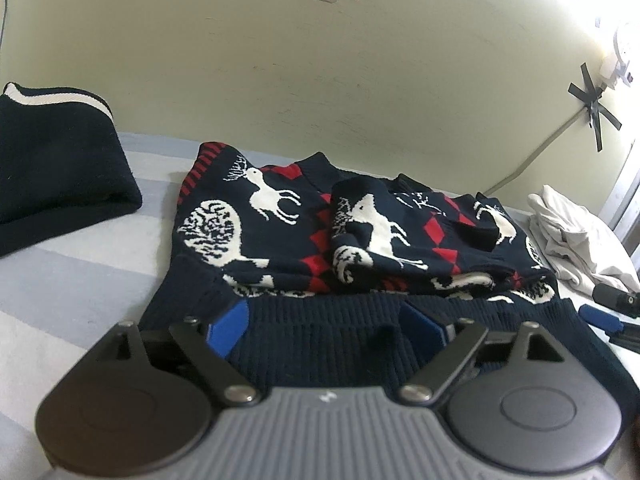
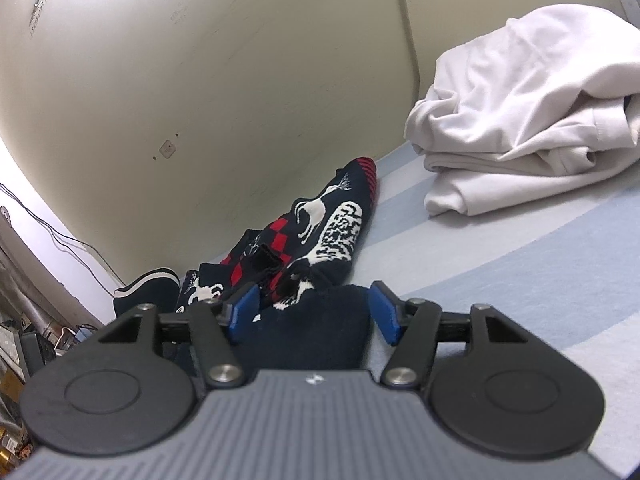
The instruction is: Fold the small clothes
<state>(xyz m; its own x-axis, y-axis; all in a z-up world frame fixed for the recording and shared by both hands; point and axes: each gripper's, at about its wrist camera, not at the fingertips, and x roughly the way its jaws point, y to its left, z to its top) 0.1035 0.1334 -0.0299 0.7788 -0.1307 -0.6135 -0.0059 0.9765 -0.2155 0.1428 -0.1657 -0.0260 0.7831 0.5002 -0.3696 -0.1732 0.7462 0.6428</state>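
Left gripper (image 1: 326, 326) stood with blue pads apart over the ribbed navy hem of the reindeer sweater (image 1: 320, 232), which lay on the striped bedsheet (image 1: 80, 264). Right gripper (image 2: 312, 314), likewise spread, straddled the hem's corner; white garments (image 2: 528, 120) lay nearby.

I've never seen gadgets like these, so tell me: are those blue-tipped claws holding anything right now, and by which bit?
Nothing is clamped. Both the left gripper and the right gripper stand open, straddling the ribbed navy hem of the reindeer sweater.

Sweater (image 1: 320, 240) lies between folded garment (image 1: 60, 160) and crumpled shirt (image 1: 580, 240).
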